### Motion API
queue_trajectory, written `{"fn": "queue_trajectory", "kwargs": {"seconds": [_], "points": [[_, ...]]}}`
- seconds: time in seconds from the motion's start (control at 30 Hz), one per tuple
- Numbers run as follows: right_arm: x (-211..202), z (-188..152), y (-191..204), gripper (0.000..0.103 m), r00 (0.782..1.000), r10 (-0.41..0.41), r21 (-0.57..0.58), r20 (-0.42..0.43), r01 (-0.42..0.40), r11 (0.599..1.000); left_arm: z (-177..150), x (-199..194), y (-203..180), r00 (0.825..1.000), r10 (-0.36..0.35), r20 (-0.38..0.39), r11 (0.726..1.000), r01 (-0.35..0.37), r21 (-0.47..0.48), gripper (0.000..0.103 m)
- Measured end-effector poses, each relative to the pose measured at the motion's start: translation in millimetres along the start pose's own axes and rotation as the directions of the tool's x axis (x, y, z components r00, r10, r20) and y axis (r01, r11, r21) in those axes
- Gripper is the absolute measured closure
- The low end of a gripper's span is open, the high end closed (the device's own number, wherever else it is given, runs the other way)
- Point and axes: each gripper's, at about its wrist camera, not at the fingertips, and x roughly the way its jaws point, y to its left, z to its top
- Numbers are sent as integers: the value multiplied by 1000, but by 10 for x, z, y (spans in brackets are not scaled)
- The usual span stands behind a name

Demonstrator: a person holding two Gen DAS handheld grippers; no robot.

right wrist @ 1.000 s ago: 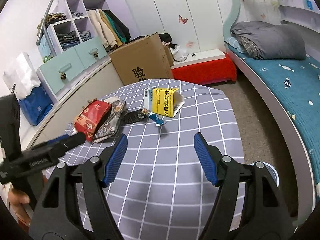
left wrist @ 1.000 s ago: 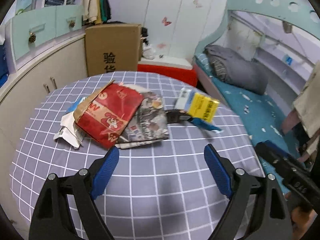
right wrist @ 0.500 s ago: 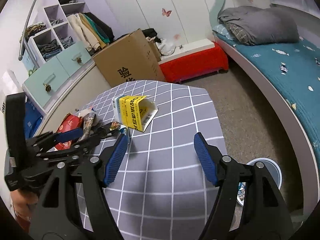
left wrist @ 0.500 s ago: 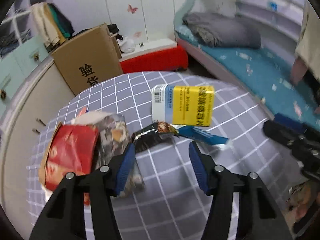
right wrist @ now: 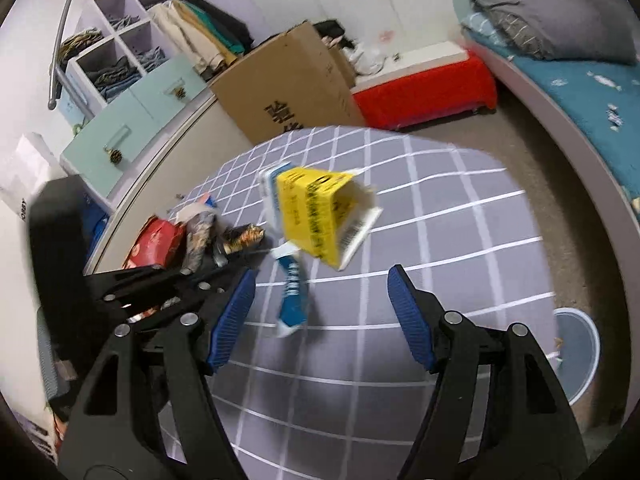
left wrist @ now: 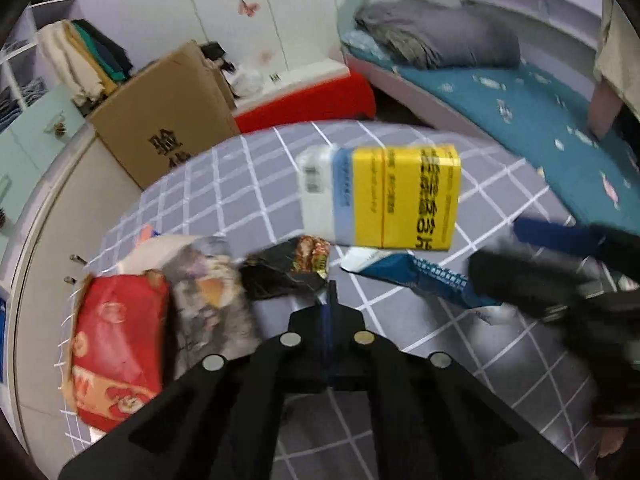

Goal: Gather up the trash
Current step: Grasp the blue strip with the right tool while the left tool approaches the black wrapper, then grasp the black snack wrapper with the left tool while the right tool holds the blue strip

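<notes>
On the grey checked table (left wrist: 240,184) lies a row of trash: a red packet (left wrist: 116,344), a grey printed packet (left wrist: 208,300), a dark crumpled wrapper (left wrist: 280,272), a long blue wrapper (left wrist: 420,276) and a yellow-and-white box (left wrist: 400,200). My left gripper (left wrist: 330,292) is shut, its tips pinching the dark wrapper's right corner. In the right wrist view the left gripper (right wrist: 236,258) reaches in from the left to the dark wrapper (right wrist: 240,236). My right gripper (right wrist: 320,276) stands open above the blue wrapper (right wrist: 292,296), just short of the yellow box (right wrist: 316,208), with nothing pressed between its pads.
A cardboard box (right wrist: 288,92) and a red bench (right wrist: 424,88) stand behind the table. A bed (left wrist: 520,120) with a grey quilt runs along the right. A round pale bin (right wrist: 576,352) sits on the floor at the table's right. Drawers and shelves line the left wall.
My left gripper has swung right from the red packet to the dark wrapper and has gone from wide open to shut. The right gripper, still open, has drawn closer to the yellow box.
</notes>
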Motion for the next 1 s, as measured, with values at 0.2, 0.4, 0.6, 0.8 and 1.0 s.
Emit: {"fn": "queue_trajectory", "kwargs": {"seconds": [0.2,0.4,0.6,0.8,1.0], "points": [[253,-16,128,76,995,10,-30,-95,-13,999,-59,-444,200,990,-44,135,989,62,-131,103],[134,-81,164,88,992,74,-19,-98,-76,997,-103,-794,194,975,-88,206,980,122,-159,103],[-281,-162,150,89,999,48,-44,0,-48,998,-127,-723,174,979,-141,147,957,173,-232,84],[-538,-198,-61,89,996,-8,-42,85,11,999,-64,-405,14,995,-84,59,964,96,-247,48],[-553,-143,-219,89,993,7,-26,115,-4,1000,63,32,26,998,-14,-62,962,-3,-272,48]]}}
